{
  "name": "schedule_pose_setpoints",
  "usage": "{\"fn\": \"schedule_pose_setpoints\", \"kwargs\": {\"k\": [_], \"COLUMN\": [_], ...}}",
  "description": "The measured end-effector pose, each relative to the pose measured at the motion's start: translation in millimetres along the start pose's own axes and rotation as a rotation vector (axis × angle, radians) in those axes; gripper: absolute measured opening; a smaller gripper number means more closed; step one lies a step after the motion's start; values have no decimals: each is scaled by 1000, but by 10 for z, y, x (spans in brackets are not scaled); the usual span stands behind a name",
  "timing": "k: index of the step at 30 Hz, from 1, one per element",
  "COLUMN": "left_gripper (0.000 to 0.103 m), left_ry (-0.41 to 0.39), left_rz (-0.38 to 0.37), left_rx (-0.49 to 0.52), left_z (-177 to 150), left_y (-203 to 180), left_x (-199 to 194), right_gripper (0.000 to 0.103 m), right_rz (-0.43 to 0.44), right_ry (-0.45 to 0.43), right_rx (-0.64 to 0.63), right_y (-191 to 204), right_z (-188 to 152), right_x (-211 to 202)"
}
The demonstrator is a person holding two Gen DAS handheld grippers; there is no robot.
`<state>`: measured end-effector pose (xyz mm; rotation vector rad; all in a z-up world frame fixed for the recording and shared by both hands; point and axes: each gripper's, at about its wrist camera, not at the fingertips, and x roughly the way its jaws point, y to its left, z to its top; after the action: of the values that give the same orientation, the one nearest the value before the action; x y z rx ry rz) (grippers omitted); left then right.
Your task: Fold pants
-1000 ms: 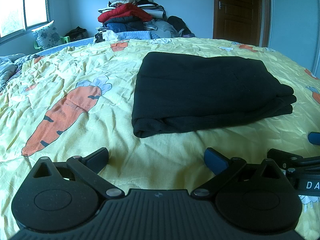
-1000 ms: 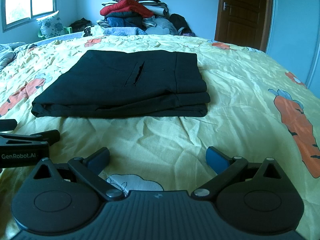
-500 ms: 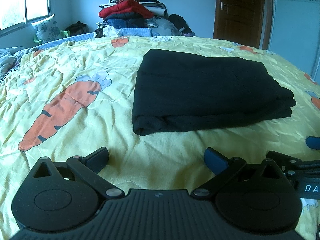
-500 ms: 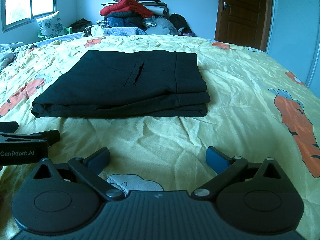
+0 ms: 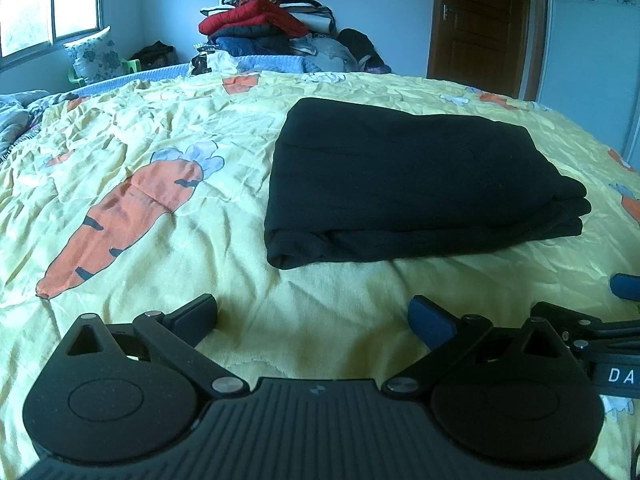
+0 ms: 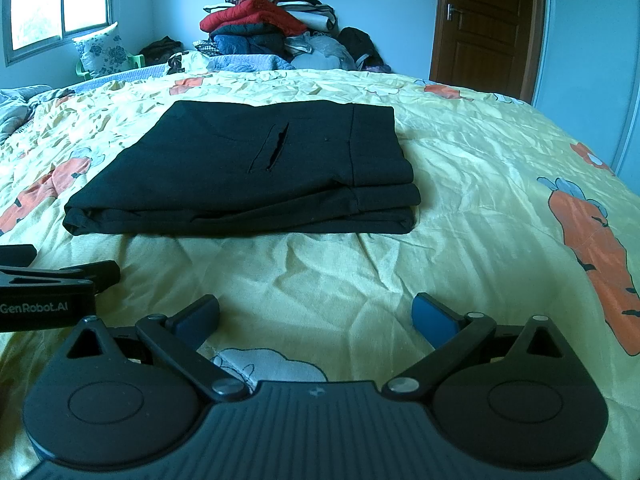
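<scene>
Left wrist view: the left gripper [image 5: 314,318] has its jaws spread wide with nothing between them, only the yellow carrot-print bedspread [image 5: 168,264] under the gap. At the right edge of this view part of the right gripper [image 5: 624,286] shows alongside. Ahead and a little to the right, apart from both sets of fingers, lie the black pants [image 5: 412,184], folded into a flat stacked rectangle, the layered edges facing the camera.

From the right wrist view, the right gripper [image 6: 316,316] is likewise fully parted and holds nothing; its fingertips sit above bare bedspread [image 6: 460,240]. The left gripper [image 6: 60,276] shows at the left edge, just beside it. The pants [image 6: 256,172] rest ahead and slightly left, a pocket slit visible on the top layer.

Beyond the bed stands a pile of clothes [image 6: 268,28] against the far wall, a brown door [image 6: 488,20] to the right, a window [image 6: 60,0] to the left.
</scene>
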<state>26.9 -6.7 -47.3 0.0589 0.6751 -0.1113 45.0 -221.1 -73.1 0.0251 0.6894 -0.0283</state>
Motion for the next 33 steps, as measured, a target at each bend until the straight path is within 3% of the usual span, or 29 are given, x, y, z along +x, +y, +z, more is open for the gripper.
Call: {"fn": "schedule_pose_setpoints", "kwargs": {"k": [14,17,33], "left_gripper": [103,103,103], "left_ry": [-13,-5,-2], "left_rz": [35,42,39], "left_rx": [-42,-46,-46], "left_z": [-33,-36,-40], "left_y": [38,40,40], "left_x": [-56,-46,-40], "right_gripper": [103,103,103], "right_rz": [-19,-32,-28], "right_ry": [-45,-3,-2], "right_rx": [52,49,34], "right_y": [-18,-19,-17], "right_z": [16,28,19], "right_x": [-55,26,26]}}
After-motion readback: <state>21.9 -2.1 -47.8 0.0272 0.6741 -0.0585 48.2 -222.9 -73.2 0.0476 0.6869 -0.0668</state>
